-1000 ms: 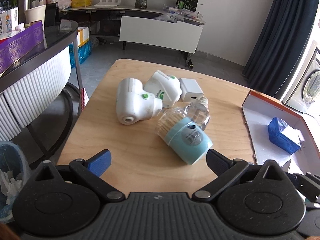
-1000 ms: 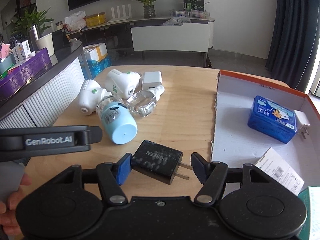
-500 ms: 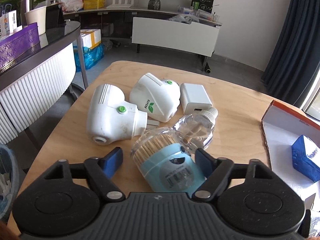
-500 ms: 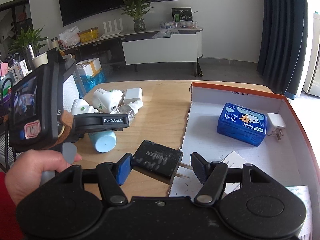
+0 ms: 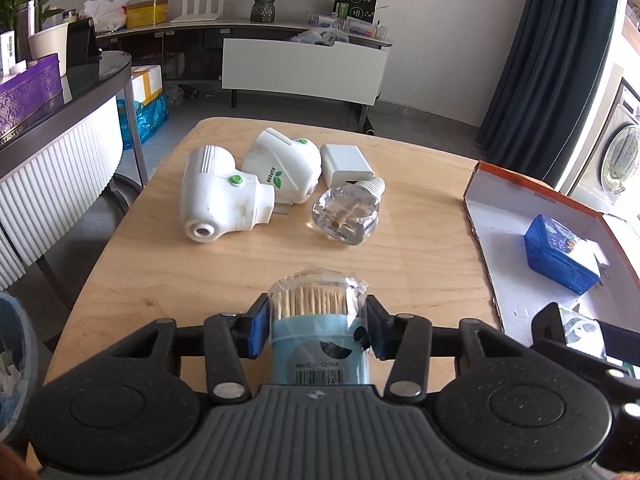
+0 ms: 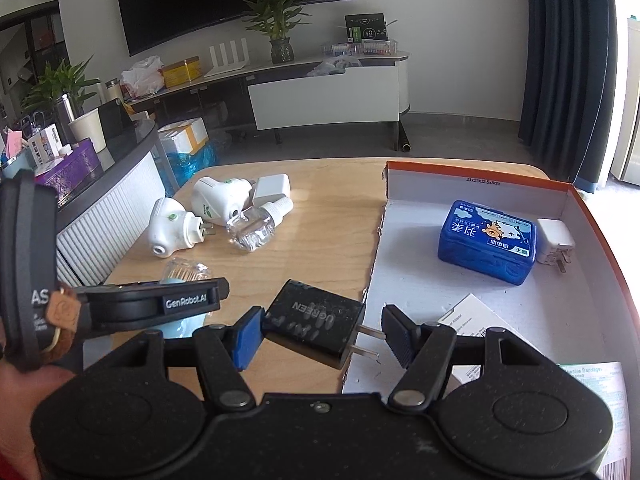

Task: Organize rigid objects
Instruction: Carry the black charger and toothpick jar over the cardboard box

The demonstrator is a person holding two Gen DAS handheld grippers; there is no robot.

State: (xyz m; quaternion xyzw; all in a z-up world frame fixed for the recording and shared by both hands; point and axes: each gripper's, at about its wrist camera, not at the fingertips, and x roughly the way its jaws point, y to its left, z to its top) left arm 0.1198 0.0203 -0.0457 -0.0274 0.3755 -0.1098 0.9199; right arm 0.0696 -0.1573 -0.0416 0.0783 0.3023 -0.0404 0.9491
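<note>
My left gripper (image 5: 316,332) is shut on a toothpick jar (image 5: 316,312) with a clear lid and pale blue base, held just above the wooden table (image 5: 420,248); the jar (image 6: 186,270) also shows in the right wrist view. My right gripper (image 6: 322,336) is shut on a black charger (image 6: 316,322), one pad on its body, the other at its prongs, beside the left edge of the orange-rimmed box (image 6: 480,176). Two white plug-in devices (image 5: 212,200) (image 5: 284,170), a white adapter (image 5: 346,164) and a clear bottle (image 5: 346,214) lie on the table's far side.
The box (image 5: 520,184) holds a blue tin (image 6: 486,242), a white charger (image 6: 554,240) and paper leaflets (image 6: 466,316). A dark curved counter (image 5: 92,88) stands left of the table. A hand (image 6: 24,400) holds the left gripper's handle.
My left gripper went forward around the toothpick jar, closed on it and drew it back away from the clear bottle. The right gripper carried the black charger toward the box.
</note>
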